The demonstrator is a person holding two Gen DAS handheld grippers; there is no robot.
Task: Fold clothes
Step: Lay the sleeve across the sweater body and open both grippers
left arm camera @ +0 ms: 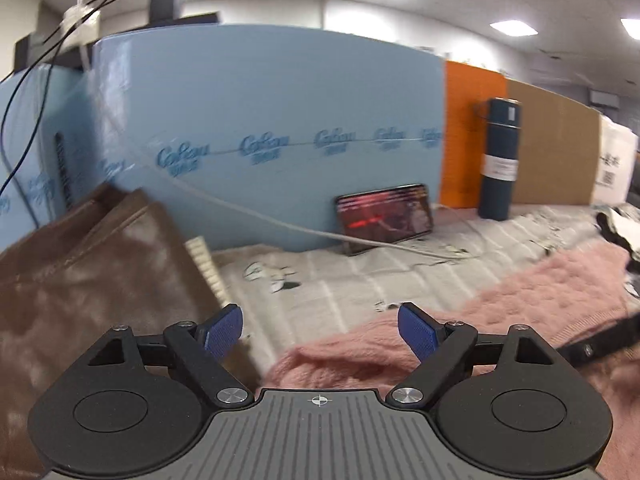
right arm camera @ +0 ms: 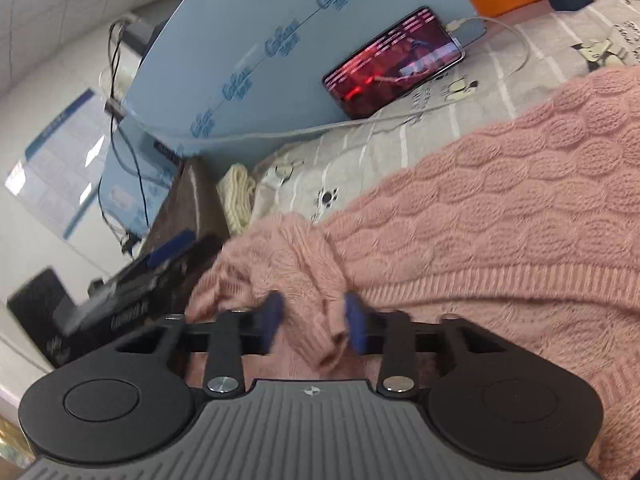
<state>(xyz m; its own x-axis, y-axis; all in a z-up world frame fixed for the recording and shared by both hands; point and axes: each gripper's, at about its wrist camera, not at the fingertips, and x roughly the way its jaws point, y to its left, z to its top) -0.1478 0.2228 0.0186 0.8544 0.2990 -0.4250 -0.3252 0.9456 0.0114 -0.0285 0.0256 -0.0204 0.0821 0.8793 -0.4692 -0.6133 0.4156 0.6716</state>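
A pink cable-knit sweater (right arm camera: 500, 216) lies spread on a grey printed sheet (right arm camera: 344, 168). It also shows in the left wrist view (left arm camera: 520, 304), running to the right. My right gripper (right arm camera: 314, 318) is shut on a bunched sleeve end of the sweater (right arm camera: 288, 264) at its left edge. My left gripper (left arm camera: 320, 332) is open and empty, just above the sweater's near left end. The left gripper also shows in the right wrist view (right arm camera: 160, 268), left of the sleeve.
A brown garment (left arm camera: 92, 280) and a cream knit piece (left arm camera: 204, 264) lie at the left. A blue foam board (left arm camera: 280, 128) stands behind, with a lit phone (left arm camera: 384, 216) leaning on it and a white cable. A dark bottle (left arm camera: 498, 156), an orange board and cardboard stand at the back right.
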